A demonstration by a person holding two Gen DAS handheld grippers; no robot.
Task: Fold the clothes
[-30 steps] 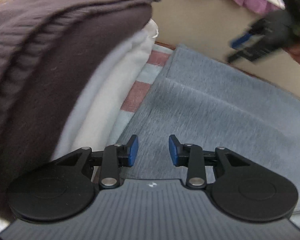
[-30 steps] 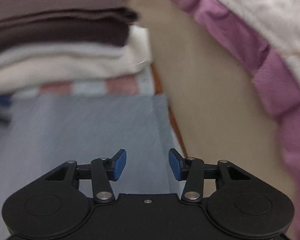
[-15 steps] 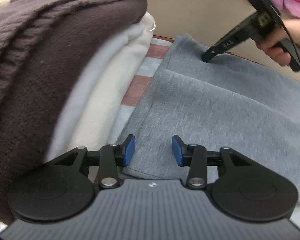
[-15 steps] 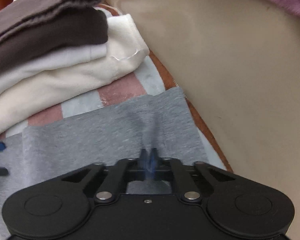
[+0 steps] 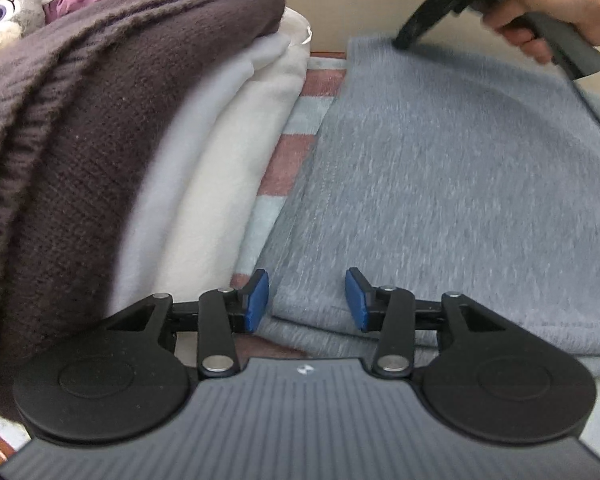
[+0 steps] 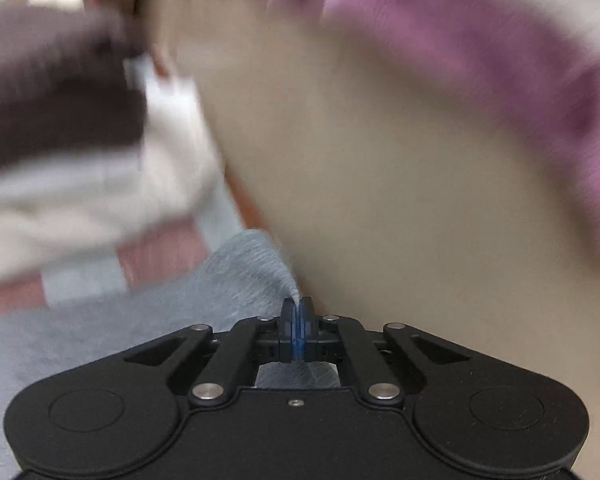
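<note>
A grey folded garment (image 5: 440,184) lies flat on a pink-and-pale-blue striped cloth (image 5: 292,152). My left gripper (image 5: 306,294) is open just above the garment's near left corner, which lies between its blue pads (image 5: 256,296) without being pressed. My right gripper (image 6: 296,312) pinches the garment's far corner (image 6: 248,268), pulling it into a raised peak; its jaws are opening slightly with the cloth still between the pads. In the left wrist view the right gripper (image 5: 404,42) meets the far edge, held by a hand (image 5: 560,4).
A stack of folded clothes sits left of the grey garment: a brown knit sweater (image 5: 100,140) over white garments (image 5: 228,152). A beige wall (image 6: 380,160) rises close behind. Purple fabric (image 6: 500,60) hangs above it, and a plush toy (image 5: 0,12) sits at far left.
My right gripper came down to the grey garment's far corner, shut on it and pulled it up into a peak. My left gripper's fingers spread a little wider around the near corner.
</note>
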